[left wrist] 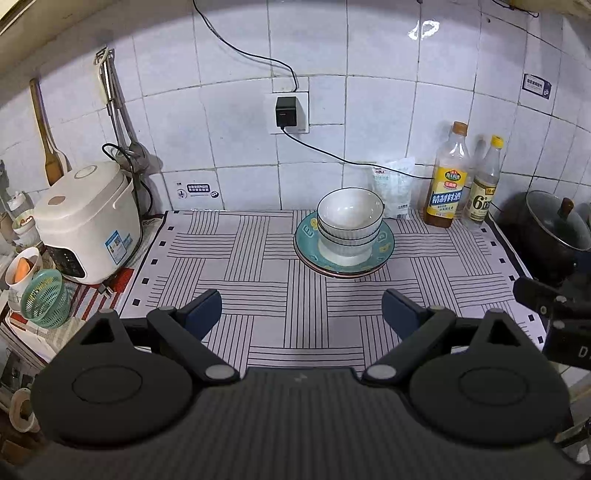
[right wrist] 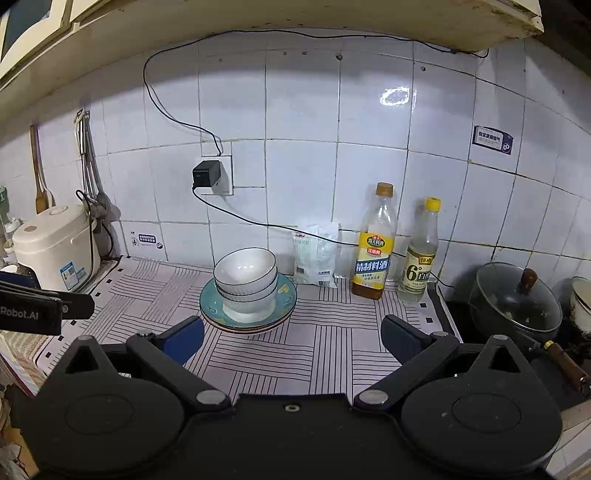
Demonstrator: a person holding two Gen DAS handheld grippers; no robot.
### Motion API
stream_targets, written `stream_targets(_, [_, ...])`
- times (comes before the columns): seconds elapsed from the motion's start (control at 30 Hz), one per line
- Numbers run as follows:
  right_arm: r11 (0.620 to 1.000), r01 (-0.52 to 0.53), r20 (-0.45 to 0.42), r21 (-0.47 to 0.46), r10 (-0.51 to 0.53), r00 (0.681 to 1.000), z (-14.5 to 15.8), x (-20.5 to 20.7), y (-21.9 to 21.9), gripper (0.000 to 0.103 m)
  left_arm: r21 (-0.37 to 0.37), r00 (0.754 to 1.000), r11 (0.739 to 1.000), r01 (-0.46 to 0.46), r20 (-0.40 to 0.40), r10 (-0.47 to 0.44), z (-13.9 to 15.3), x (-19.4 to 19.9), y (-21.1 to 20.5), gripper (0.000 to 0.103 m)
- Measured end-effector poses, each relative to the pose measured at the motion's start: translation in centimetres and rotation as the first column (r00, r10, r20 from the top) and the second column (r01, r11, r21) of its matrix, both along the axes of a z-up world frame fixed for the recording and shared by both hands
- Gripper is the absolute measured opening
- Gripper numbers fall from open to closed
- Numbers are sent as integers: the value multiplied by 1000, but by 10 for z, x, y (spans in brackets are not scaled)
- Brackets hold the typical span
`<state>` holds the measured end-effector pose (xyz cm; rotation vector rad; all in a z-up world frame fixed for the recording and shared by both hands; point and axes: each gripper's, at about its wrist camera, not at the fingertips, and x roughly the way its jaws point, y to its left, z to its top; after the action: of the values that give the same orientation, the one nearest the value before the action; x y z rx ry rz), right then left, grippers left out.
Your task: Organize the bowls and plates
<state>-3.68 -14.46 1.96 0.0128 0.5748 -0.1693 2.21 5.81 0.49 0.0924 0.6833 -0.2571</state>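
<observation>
Wall: white square tiles (right wrist: 299, 110) with dark grout, a bright lamp reflection (right wrist: 395, 96) high on the right.
Socket: a white plate with a black plug (left wrist: 286, 110); a black cable (left wrist: 240, 51) runs up the tiles.
Counter: covered by a striped patterned cloth (left wrist: 277, 288).
Overhead: a cream cabinet underside (right wrist: 332, 22), worn at its edge.
Sticker: a blue label (right wrist: 492, 139) on the right tiles.

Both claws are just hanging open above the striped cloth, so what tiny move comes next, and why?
Probably none: the white ribbed bowls already sit nested on the stacked teal plates. Both the left gripper and right gripper are open and hold nothing, so I'd ease them back.
</observation>
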Motion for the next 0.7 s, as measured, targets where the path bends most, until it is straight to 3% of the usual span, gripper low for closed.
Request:
stream_targets(0.27, [999,54,41,-1,-54,998,-2,-4,2,103,1,1000,1000,21,16,-21,-5,-1,0,94])
stream_targets(0.6, [998,61,15,-6,-61,998,-9,-4,5,103,-56,1000,998,3,-15,-3,-11,4,9,97])
stream_targets(0.7, [998,62,5,-4,-62,998,-11,-3,7,103,-42,1000,999,-17,-11,17,-15,5,10,97])
